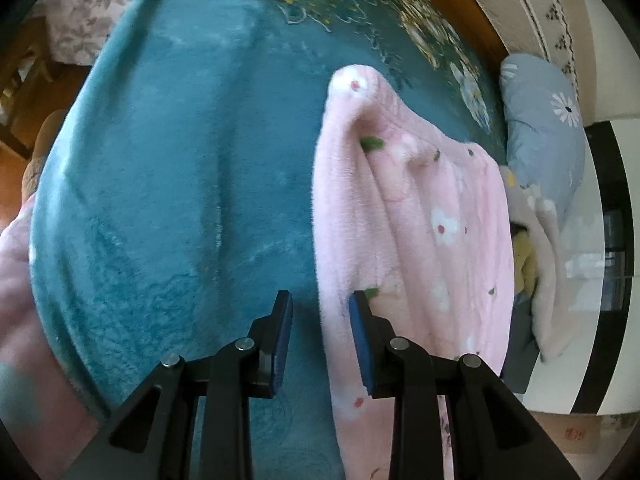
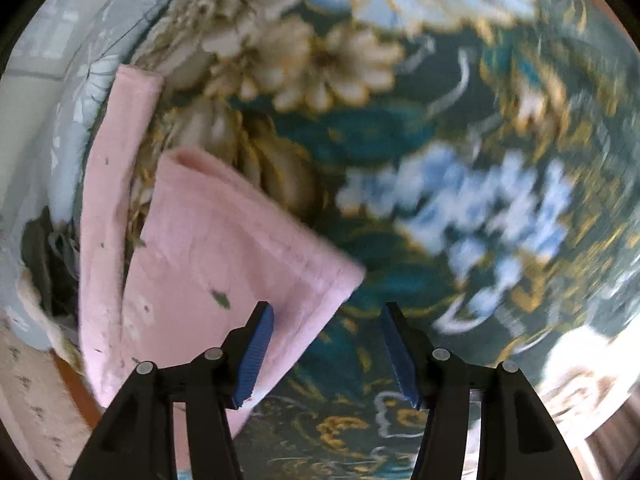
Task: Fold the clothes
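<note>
I held my left hand-held gripper (image 1: 322,340) low over the blanket (image 1: 180,180), pointing up the bed, its jaws apart with nothing between them. The left pad (image 1: 282,344) hung over bare teal pile; the right pad (image 1: 362,348) stood at the left edge of the pink garment (image 1: 420,232), whether touching I could not tell. The garment, fleecy with small flowers, lay toward the bed's right side in long ridges, one end humped up into a rounded peak.

My right hand-held gripper (image 2: 328,354) was also open and empty. Its left finger (image 2: 256,352) sat over the garment (image 2: 224,264), and its right finger (image 2: 396,352) over the flowered part of the blanket (image 2: 460,184). In that view, the garment showed a folded panel with a corner pointing right, and a narrow strip running up along the bed's edge beside it. Much of that view was blurred.

Past the garment's right side lay a grey-blue pillow (image 1: 544,136) with a daisy print, and below it a pale cloth (image 1: 548,272) with something yellow tucked in. A white quilted surface (image 1: 516,4) ran beyond the bed's far right corner.

To the left of the garment the teal blanket lay bare across to the bed's left edge, where it fell away to a brown floor (image 1: 12,160).
</note>
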A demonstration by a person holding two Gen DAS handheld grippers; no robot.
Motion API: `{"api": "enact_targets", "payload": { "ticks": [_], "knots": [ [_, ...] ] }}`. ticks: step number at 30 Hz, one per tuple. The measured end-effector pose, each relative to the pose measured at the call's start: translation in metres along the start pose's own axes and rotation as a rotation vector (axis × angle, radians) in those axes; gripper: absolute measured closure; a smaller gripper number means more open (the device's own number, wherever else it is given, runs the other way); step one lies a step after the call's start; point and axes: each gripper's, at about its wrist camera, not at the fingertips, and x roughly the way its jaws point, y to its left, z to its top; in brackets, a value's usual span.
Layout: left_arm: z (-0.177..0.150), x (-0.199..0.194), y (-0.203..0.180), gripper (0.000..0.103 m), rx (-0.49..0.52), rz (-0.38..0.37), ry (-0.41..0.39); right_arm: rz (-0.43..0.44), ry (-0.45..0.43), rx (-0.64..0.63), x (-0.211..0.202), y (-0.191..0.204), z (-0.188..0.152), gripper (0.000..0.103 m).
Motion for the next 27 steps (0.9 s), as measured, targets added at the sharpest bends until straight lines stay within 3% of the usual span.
{"api": "enact_targets", "payload": {
  "ticks": [6,7,8,10,18,27],
  "knots": [
    [-0.003,-0.011,0.011,0.073,-0.040,-0.043,-0.015,0.065,-0.002,-0.054,0.015,0.033,-0.009,0.046],
    [-0.003,-0.011,0.012,0.073,-0.049,-0.048,-0.017,0.081,-0.005,-0.054,0.016,0.038,-0.010,0.053],
    [-0.003,-0.009,0.011,0.073,-0.055,-0.053,-0.019,0.091,-0.008,-0.044,0.017,0.043,-0.010,0.073],
    [-0.002,-0.008,0.009,0.073,-0.055,-0.055,-0.026,0.051,-0.004,-0.032,0.019,0.051,-0.009,0.094],
    [0.002,-0.002,0.010,0.073,-0.071,-0.069,-0.026,-0.029,-0.027,-0.204,-0.013,0.087,0.001,0.095],
    [0.008,0.006,0.006,0.073,-0.049,-0.107,-0.020,-0.207,0.023,-0.113,0.010,0.057,-0.004,0.095]
  ]
}}
